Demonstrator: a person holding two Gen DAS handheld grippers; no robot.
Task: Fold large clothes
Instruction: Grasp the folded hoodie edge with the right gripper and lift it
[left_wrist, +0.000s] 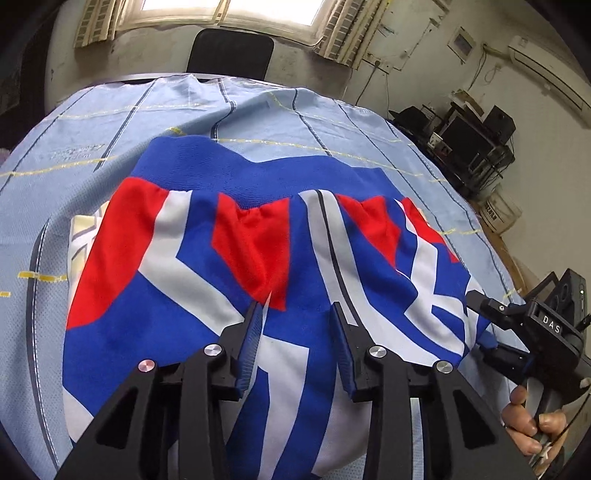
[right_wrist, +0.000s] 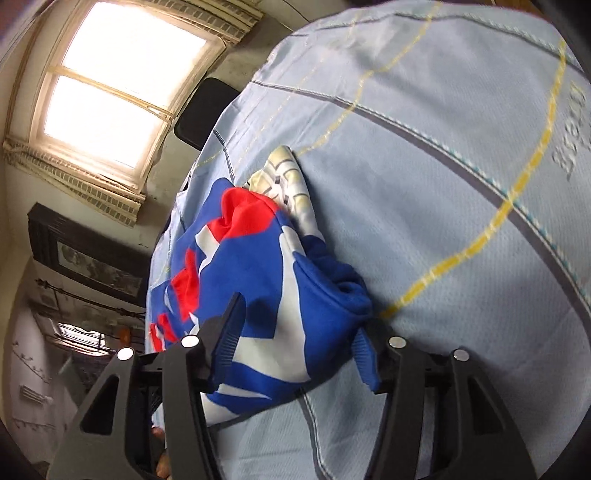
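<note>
A large garment in blue, red and white (left_wrist: 236, 258) lies partly folded on a light blue sheet (left_wrist: 110, 133). My left gripper (left_wrist: 295, 314) is open just above the garment's middle, holding nothing. My right gripper (left_wrist: 484, 321) is at the garment's right edge, its fingers spread on either side of the cloth edge. In the right wrist view the right gripper (right_wrist: 299, 321) is open with a bunched blue fold of the garment (right_wrist: 280, 273) lying between its fingers. A cream patterned cloth (right_wrist: 291, 177) pokes out from under the garment.
The sheet (right_wrist: 443, 147) covers the table and has dark stripes and yellow lines. A black chair (left_wrist: 229, 55) stands at the far edge below a window (left_wrist: 229, 7). Shelves with black equipment (left_wrist: 469, 140) stand at the right.
</note>
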